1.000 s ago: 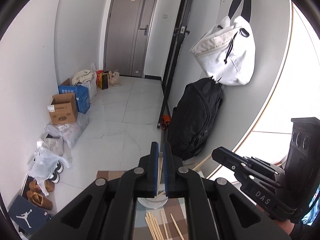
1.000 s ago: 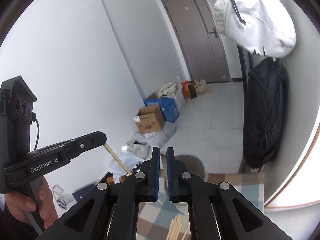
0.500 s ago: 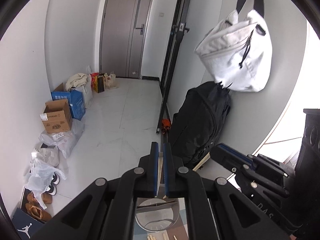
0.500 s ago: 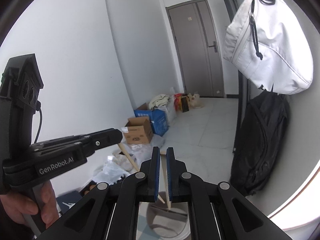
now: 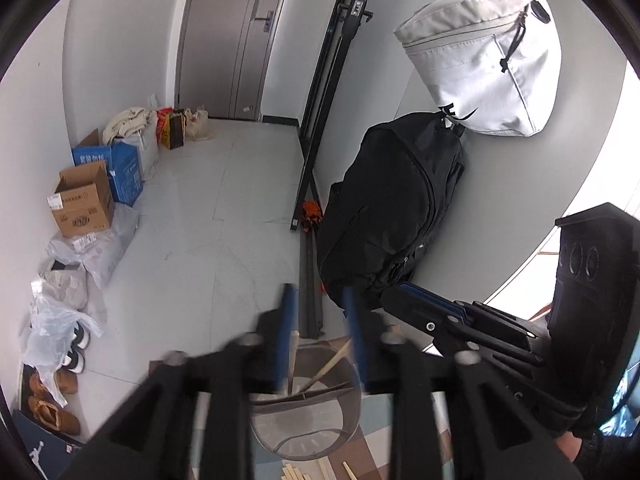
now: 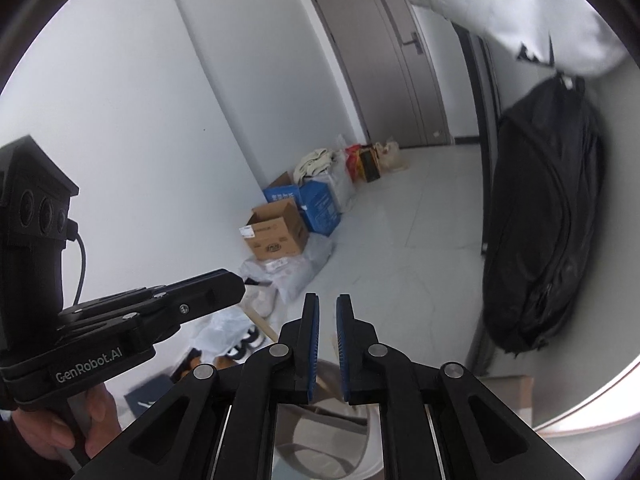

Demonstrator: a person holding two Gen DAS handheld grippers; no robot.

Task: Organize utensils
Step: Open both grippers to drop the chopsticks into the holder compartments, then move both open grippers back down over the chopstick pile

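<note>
Left hand-held gripper [image 5: 318, 316] jaws opening above round mesh holder [image 5: 306, 412] at 6 o'clock, two wooden chopsticks [image 5: 320, 368] standing loose inside, right hand-held gripper [image 6: 327, 344] jaws opening, nothing between, more chopsticks [image 5: 296, 472] on checked surface [image 5: 376, 432].

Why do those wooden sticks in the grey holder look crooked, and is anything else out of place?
Two chopsticks lean at different angles in the grey mesh holder, crossing instead of standing straight. More sticks lie loose on the checked cloth before it. Nothing looks spilled or broken.
</note>
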